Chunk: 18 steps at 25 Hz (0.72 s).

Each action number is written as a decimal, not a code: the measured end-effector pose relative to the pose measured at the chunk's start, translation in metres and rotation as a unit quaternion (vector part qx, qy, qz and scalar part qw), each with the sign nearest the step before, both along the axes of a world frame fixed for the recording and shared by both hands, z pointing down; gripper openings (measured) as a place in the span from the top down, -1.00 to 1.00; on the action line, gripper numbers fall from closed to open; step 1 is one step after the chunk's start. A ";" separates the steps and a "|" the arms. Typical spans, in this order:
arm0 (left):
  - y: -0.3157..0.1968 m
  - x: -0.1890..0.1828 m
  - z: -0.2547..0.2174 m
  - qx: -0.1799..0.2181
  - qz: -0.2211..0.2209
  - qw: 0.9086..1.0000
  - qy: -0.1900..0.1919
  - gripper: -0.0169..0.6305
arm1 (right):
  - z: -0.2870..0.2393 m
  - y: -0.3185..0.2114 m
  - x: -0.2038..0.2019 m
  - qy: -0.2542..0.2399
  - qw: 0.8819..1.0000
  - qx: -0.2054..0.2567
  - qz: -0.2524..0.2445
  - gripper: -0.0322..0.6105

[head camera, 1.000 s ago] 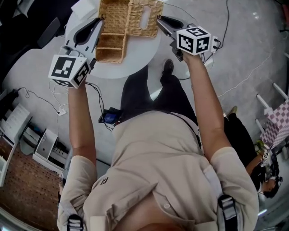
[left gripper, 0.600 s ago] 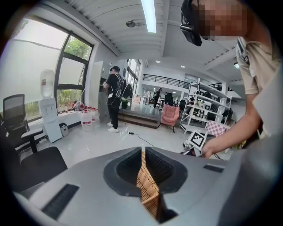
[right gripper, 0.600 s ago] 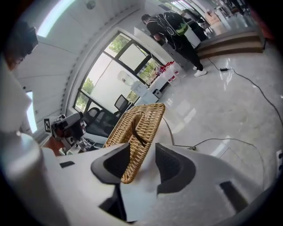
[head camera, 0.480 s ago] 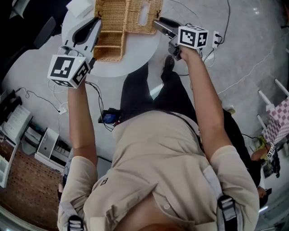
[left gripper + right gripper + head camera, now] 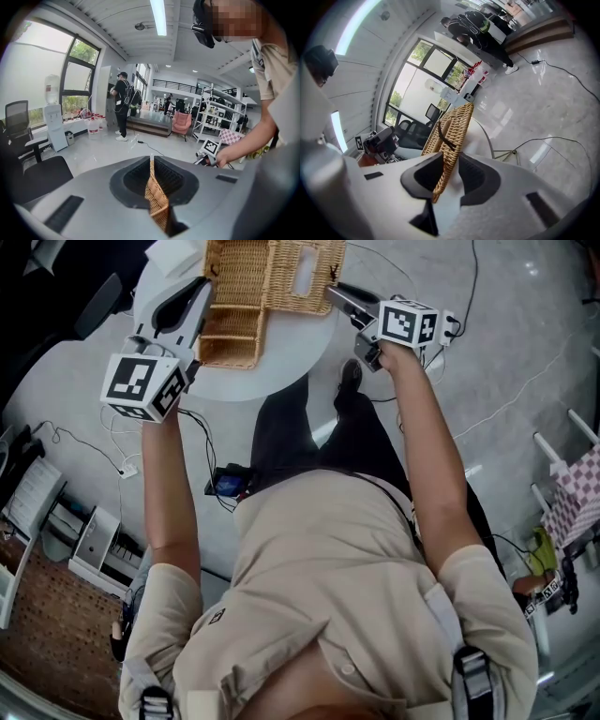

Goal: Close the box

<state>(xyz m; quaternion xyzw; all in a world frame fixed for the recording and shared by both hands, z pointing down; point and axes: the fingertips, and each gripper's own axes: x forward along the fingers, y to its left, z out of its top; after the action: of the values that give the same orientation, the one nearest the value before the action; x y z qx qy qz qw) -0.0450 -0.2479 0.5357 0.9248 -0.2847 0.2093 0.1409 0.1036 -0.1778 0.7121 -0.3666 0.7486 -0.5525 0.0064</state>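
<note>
An open wicker box point(image 5: 230, 329) stands on a round white table point(image 5: 281, 371), its lid point(image 5: 300, 268) swung out to the right. My left gripper point(image 5: 208, 279) is at the box's left side; in the left gripper view its jaws point(image 5: 151, 160) are shut on the thin wicker wall point(image 5: 155, 199). My right gripper point(image 5: 330, 289) is at the lid's right edge. In the right gripper view the wicker lid point(image 5: 452, 124) stands on edge between the jaws point(image 5: 450, 155), which have just been closing and now press it from both sides.
Below the table are the person's dark trouser legs and a shoe point(image 5: 349, 381). Cables and a power strip point(image 5: 448, 326) lie on the floor at right, a small device point(image 5: 230, 484) at left. A standing person point(image 5: 123, 108) and office chairs are far off.
The right gripper's jaws have narrowed onto the lid and the gripper has rolled, so the lid looks more upright in its view. The left gripper has kept still.
</note>
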 end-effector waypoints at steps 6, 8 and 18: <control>0.000 -0.006 -0.011 0.006 -0.007 1.000 0.004 0.86 | -0.036 0.000 0.001 0.005 1.000 0.024 -0.006 0.68; -0.001 -0.007 -0.017 0.008 -0.010 1.000 0.006 0.86 | -0.050 -0.001 -0.002 0.008 0.999 0.034 -0.012 0.67; -0.006 -0.020 -0.045 0.024 -0.029 0.999 0.012 0.86 | -0.104 -0.011 -0.024 0.015 0.996 0.073 -0.049 0.64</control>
<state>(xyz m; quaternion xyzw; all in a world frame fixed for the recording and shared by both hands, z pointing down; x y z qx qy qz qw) -0.0650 -0.2542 0.4904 0.9219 -0.3142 0.1868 0.1280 0.0795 -0.1885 0.6079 -0.3363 0.8041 -0.4902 -0.0047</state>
